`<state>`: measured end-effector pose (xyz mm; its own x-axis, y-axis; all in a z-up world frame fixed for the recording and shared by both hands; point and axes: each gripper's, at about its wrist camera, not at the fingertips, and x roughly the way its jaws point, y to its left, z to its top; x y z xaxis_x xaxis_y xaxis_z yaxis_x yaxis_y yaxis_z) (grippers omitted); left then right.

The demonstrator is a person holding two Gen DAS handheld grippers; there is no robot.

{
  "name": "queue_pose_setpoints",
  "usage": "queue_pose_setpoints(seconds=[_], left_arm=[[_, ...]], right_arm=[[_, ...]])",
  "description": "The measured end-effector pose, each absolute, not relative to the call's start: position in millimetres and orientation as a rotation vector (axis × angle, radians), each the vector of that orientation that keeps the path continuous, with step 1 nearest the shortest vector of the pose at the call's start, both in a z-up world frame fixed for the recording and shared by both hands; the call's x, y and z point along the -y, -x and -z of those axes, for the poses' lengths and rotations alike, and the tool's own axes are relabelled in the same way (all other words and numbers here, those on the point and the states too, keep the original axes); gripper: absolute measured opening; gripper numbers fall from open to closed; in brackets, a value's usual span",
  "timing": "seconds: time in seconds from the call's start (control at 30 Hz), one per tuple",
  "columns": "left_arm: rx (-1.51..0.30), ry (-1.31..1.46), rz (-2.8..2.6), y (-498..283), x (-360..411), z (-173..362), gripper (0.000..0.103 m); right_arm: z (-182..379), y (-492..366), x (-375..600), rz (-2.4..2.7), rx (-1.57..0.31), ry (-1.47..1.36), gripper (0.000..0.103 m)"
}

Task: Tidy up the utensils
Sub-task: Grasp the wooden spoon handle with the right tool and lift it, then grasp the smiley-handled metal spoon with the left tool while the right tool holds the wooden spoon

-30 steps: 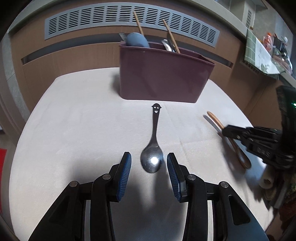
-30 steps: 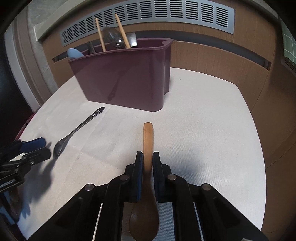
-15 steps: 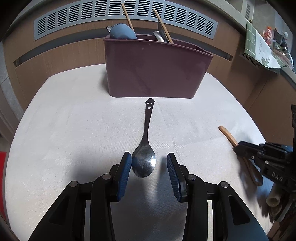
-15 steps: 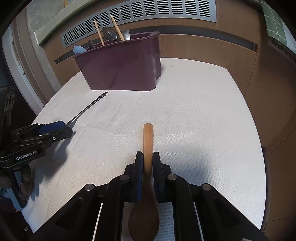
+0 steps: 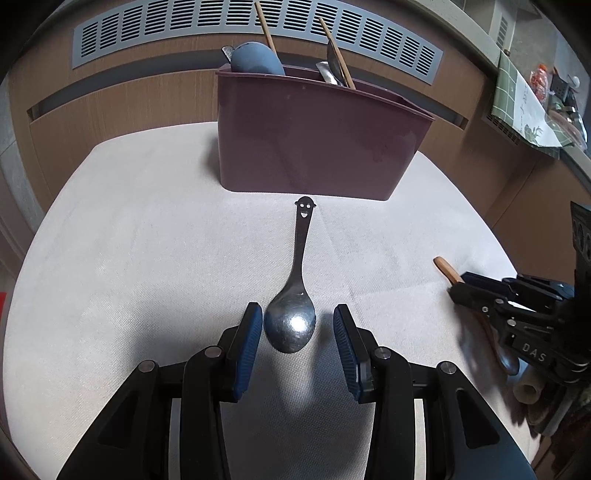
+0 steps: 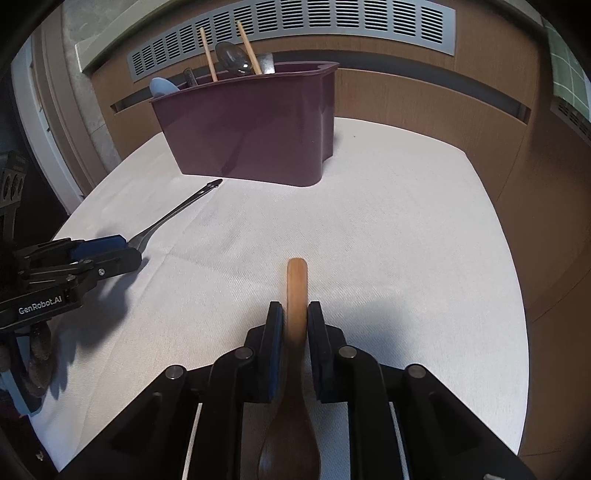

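Note:
A metal spoon (image 5: 291, 317) with a smiley-face handle end lies on the white cloth, handle toward the maroon utensil holder (image 5: 314, 140). My left gripper (image 5: 297, 334) is open, its blue pads on either side of the spoon's bowl, the left pad touching or nearly touching it. My right gripper (image 6: 294, 325) is shut on a wooden spoon (image 6: 295, 295), its bowl back between the fingers, its handle pointing forward. The metal spoon (image 6: 177, 214) and the holder (image 6: 251, 125) also show in the right wrist view.
The holder contains chopsticks (image 5: 267, 35), a blue spatula (image 5: 255, 59) and metal utensils (image 5: 332, 70). A wood-panelled wall with a grey vent (image 5: 221, 22) runs behind the table (image 5: 129, 240). The right gripper (image 5: 513, 314) shows at the table's right edge.
My left gripper has moved forward so its pads now flank the spoon's bowl. My right gripper holds the wooden spoon as before and has moved back from the holder, then a little toward it.

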<state>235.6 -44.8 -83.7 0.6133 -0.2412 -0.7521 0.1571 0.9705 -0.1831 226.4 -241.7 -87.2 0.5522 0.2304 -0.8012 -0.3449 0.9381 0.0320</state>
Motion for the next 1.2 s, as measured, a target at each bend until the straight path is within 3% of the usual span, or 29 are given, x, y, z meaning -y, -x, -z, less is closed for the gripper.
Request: queue_pose_setpoints(seconds=[0.53, 0.93, 1.03, 1.1, 1.2], left_arm=[[-0.885, 0.108, 0.212, -256.3, 47.0, 83.2, 0.041], [-0.967, -0.082, 0.224, -303.9, 72.9, 78.3, 0.040], [-0.963, -0.086, 0.226, -307.9, 76.8, 77.1, 0.030], [-0.960, -0.088, 0.228, -313.2, 78.7, 77.3, 0.017], [-0.959, -0.097, 0.236, -317.7, 83.9, 78.2, 0.009]], right_arm=[[73.0, -236.1, 250.6, -0.352, -0.849, 0.079, 0.012], [70.6, -228.9, 266.3, -0.319, -0.835, 0.048, 0.012], [70.3, -227.5, 268.0, -0.316, -0.826, 0.042, 0.012], [69.8, -226.9, 268.6, -0.314, -0.821, 0.039, 0.012], [69.4, -225.8, 269.4, -0.309, -0.814, 0.036, 0.012]])
